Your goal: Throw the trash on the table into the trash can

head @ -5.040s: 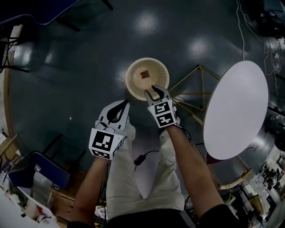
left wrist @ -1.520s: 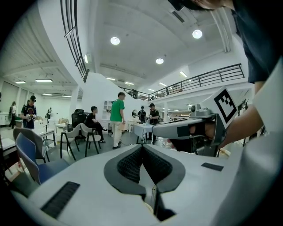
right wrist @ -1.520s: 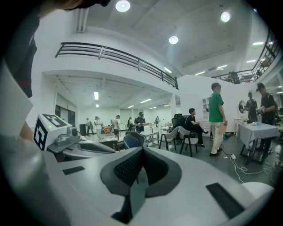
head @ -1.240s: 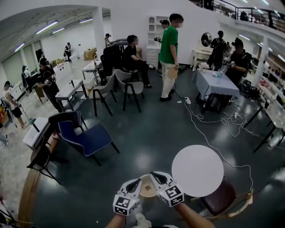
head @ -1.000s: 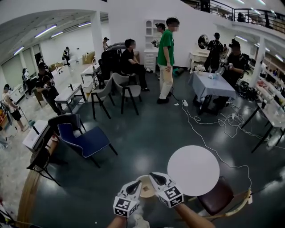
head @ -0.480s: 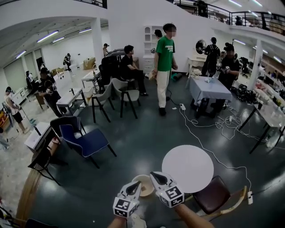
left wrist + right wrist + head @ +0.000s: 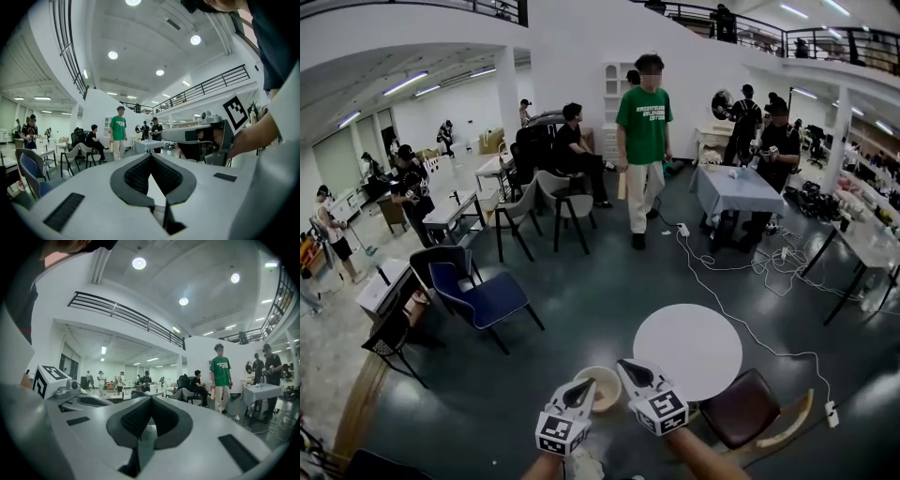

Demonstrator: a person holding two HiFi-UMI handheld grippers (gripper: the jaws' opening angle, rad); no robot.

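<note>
The beige slatted trash can [image 7: 602, 384] stands on the dark floor at the bottom of the head view, just left of the round white table [image 7: 687, 349]. My left gripper [image 7: 584, 387] is held level in front of the can, its jaws shut with nothing between them [image 7: 151, 156]. My right gripper [image 7: 625, 366] is beside it, between the can and the table, also shut and empty [image 7: 151, 398]. Each gripper shows in the other's view: the right gripper [image 7: 197, 138] and the left gripper [image 7: 70, 397]. The can's inside is mostly hidden behind the grippers.
A brown chair [image 7: 741, 412] with a curved wooden frame stands right of the table. A blue chair [image 7: 483, 295] is to the left. A person in a green shirt [image 7: 643, 141] stands ahead, with seated people, tables and floor cables [image 7: 741, 281] beyond.
Five seconds ago the head view looked straight down into the can; now it looks across the room. In the last second both shut grippers moved along, and the table and can slid left.
</note>
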